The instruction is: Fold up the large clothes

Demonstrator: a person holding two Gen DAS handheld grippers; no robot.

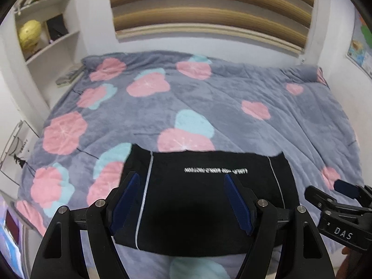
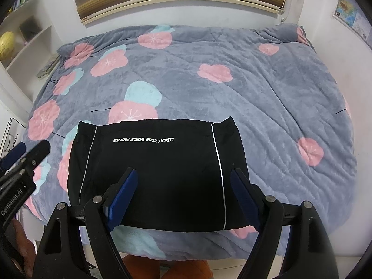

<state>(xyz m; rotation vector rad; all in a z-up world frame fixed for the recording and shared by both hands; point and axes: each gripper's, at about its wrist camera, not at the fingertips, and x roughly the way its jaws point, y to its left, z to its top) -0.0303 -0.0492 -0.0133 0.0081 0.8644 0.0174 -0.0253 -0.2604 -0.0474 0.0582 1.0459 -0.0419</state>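
Observation:
A black garment with thin white side stripes and white lettering lies folded into a flat rectangle at the near edge of the bed; it also shows in the right wrist view. My left gripper is open and empty, hovering above the garment's near part. My right gripper is open and empty above the garment's near edge. The right gripper also shows at the right edge of the left wrist view, and the left gripper at the left edge of the right wrist view.
The bed is covered by a grey fleece blanket with pink and teal flowers. White shelves with books and a yellow globe stand at the left. A wall with striped blinds is behind the bed.

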